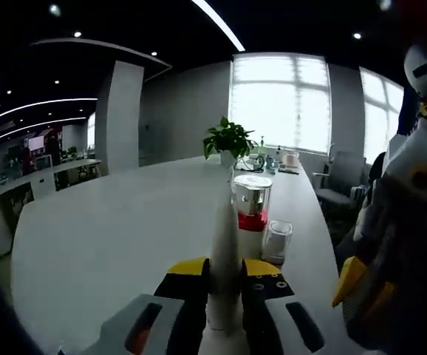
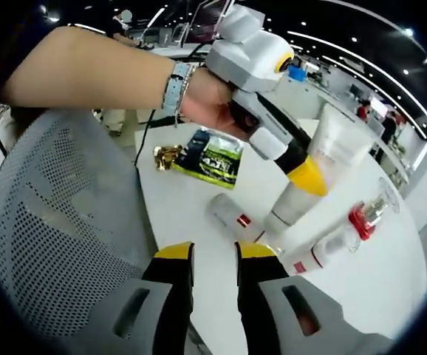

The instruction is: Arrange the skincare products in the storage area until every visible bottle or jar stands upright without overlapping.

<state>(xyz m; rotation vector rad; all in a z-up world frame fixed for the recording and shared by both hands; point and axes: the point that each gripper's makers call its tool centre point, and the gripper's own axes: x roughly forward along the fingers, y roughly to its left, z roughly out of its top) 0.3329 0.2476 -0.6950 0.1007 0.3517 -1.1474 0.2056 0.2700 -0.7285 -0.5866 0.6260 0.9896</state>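
Observation:
My left gripper [image 1: 224,272] is shut on a white tube [image 1: 224,244], whose narrow end rises between the yellow-tipped jaws. In the right gripper view a hand holds that left gripper [image 2: 307,177] against the white tube [image 2: 324,151], which rests cap-down and leaning on the white table [image 2: 199,244]. Just beyond it stands a white bottle [image 1: 250,211] with a red band and a clear silver cap, and it also shows to the right [image 2: 339,238]. A small clear jar [image 1: 276,241] sits beside it. Another small white bottle [image 2: 232,214] lies on its side. My right gripper [image 2: 215,255] hovers open over the table's near edge, holding nothing.
A green snack packet [image 2: 210,159] and a gold wrapper [image 2: 168,157] lie near the table's corner. A grey mesh chair [image 2: 58,222] stands against that edge. A potted plant [image 1: 228,139] and several small items sit at the table's far end. The right gripper [image 1: 391,244] enters at the right.

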